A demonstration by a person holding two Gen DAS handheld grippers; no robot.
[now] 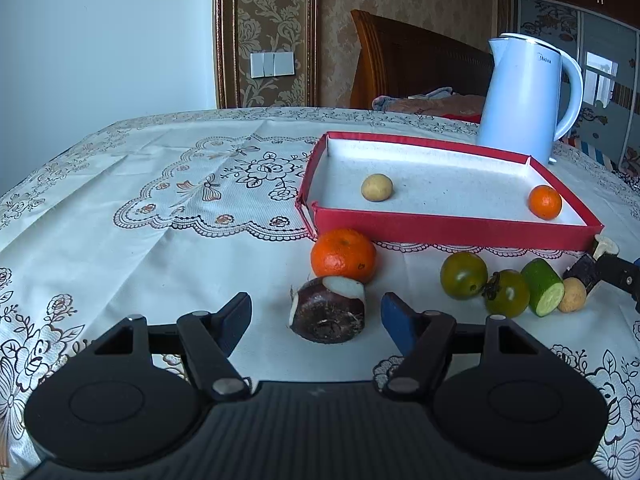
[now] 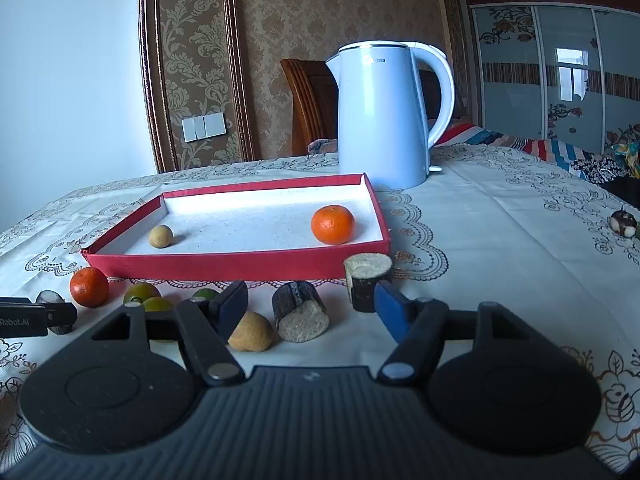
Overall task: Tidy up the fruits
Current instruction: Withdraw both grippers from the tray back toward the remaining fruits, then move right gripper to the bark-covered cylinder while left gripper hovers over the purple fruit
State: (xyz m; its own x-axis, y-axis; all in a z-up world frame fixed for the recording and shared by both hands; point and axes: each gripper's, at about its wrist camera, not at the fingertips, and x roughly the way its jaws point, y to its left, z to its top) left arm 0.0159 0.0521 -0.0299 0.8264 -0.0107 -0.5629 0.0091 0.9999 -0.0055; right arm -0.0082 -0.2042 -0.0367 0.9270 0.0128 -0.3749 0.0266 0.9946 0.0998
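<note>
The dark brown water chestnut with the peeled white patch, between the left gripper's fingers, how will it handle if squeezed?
The dark brown water chestnut looks hard, so probably won't squash. Its rounded, squat shape may roll if nudged. The peeled white patch could be slick under a pad.

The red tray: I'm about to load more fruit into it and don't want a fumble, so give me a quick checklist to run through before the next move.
1. Room in the red tray: ok; only a small tan fruit and an orange lie in it, far apart.
2. Left claw open: ok; its pads stand clear either side of the dark water chestnut.
3. Right claw open: ok; nothing pressed between the pads.
4. Right claw's target separated: not ok; the dark cut stalk piece sits right beside a tan fruit.
5. Kettle out of the way: ok; it stands behind the tray.
</note>
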